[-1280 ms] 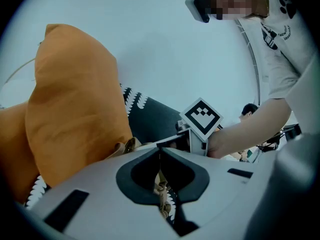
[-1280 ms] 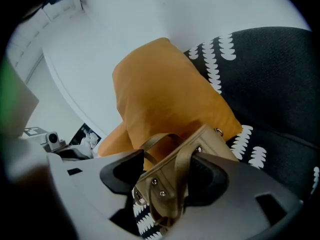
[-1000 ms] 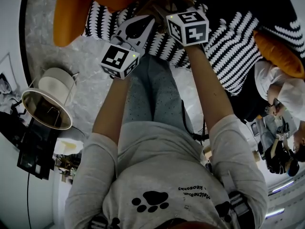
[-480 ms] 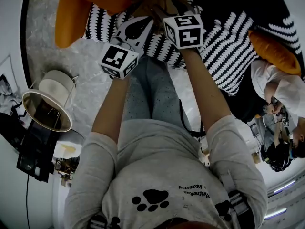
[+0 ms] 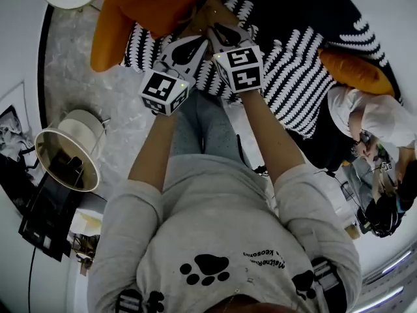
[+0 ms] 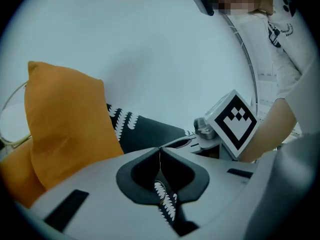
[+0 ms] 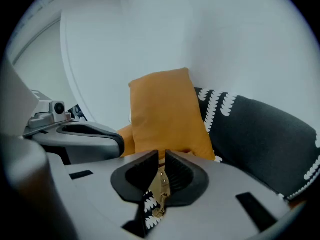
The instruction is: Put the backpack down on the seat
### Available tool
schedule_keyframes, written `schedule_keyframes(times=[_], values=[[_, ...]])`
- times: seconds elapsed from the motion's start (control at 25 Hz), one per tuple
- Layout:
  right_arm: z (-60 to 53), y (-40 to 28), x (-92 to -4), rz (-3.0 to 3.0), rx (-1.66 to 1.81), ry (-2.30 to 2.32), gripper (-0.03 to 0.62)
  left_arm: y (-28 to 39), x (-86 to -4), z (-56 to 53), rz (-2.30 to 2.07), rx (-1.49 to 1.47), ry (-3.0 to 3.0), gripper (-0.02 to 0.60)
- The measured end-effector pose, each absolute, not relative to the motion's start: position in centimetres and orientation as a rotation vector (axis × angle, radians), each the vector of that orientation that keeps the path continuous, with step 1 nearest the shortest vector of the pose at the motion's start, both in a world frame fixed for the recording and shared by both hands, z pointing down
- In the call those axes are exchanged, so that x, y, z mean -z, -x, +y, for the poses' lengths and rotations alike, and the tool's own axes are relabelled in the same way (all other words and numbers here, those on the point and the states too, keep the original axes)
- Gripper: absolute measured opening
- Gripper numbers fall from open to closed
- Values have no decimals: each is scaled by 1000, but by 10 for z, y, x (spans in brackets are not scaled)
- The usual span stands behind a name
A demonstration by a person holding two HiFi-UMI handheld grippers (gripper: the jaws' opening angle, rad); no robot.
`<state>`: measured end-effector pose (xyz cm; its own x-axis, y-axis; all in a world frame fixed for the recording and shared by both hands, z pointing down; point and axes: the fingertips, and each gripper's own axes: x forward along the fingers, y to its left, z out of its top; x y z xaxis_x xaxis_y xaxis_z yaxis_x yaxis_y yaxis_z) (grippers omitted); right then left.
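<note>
Tan backpack strap (image 7: 162,182), seemingly, in just-closed right gripper (image 7: 161,155).

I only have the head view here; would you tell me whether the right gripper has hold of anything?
Observer: Yes; the right gripper has just been closing, and its jaws pinch a tan, riveted tab of the backpack.
Operator: And the other one?
Observer: The left gripper has its jaws together, with nothing I can make out between them.
Operator: What is ahead?
Observer: An orange cushion stands upright beside the black patterned sofa.
</note>
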<state>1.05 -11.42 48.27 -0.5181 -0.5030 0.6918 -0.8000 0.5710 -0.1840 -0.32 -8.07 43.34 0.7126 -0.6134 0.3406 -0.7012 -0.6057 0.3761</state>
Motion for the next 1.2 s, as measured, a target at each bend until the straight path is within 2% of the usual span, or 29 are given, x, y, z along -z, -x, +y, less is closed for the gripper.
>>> schedule_keyframes(times=[0.28, 1.2], values=[[-100, -19, -424, -2232, -613, -1130, 34, -1, -381, -67, -1017, -233, -2476, 21], [-51, -29, -242, -2448, -434, -1348, 32, 20, -238, -35, -1214, -135, -2528, 21]])
